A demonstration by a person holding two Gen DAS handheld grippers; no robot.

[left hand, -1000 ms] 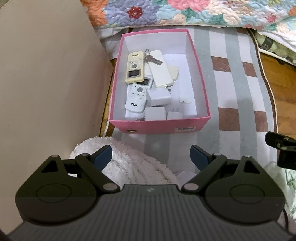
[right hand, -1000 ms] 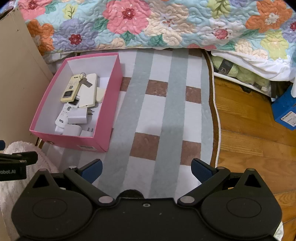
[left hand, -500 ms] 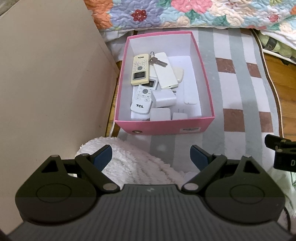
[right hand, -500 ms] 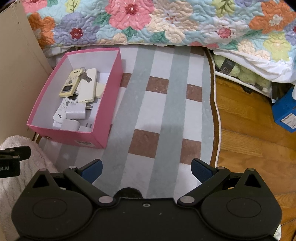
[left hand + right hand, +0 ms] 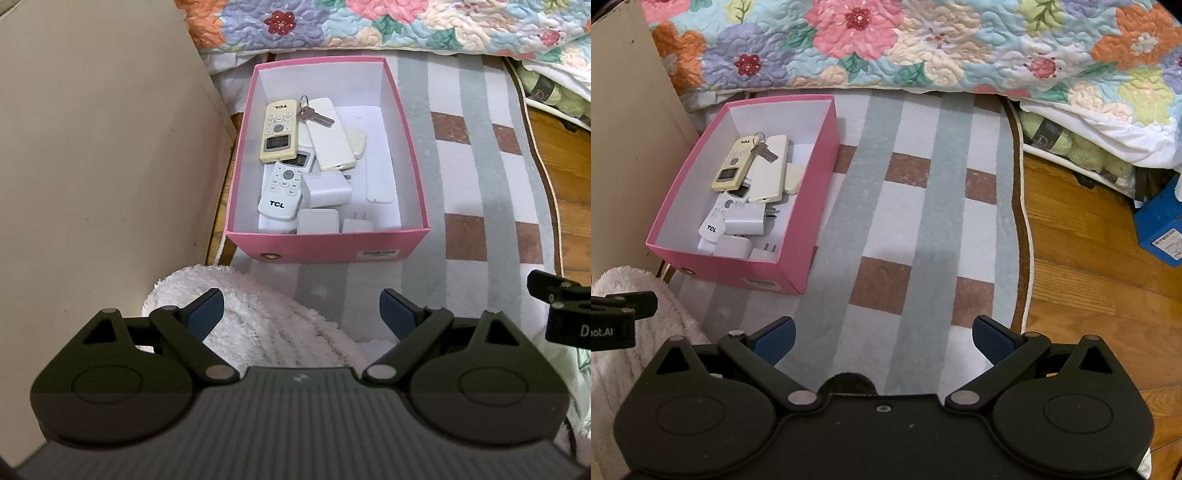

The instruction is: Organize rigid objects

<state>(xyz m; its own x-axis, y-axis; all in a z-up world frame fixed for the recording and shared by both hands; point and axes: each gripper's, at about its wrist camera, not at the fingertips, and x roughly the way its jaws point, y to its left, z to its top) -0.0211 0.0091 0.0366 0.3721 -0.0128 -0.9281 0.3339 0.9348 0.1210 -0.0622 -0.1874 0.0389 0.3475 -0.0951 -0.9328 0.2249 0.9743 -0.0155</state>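
A pink box with a white inside stands on the striped rug. In it lie a cream remote, a white TCL remote, a key, a flat white slab and white chargers. My left gripper hangs open over a fluffy white towel, short of the box, nothing between its fingers. My right gripper is open over bare rug to the right of the box.
A beige panel rises left of the box. A flowered quilt hangs along the far side. Wooden floor lies right of the rug, with a blue box at the right edge.
Both views have drawn back slightly, so the pink box looks a little farther and smaller. Both grippers have stayed open and nothing in the box has moved.
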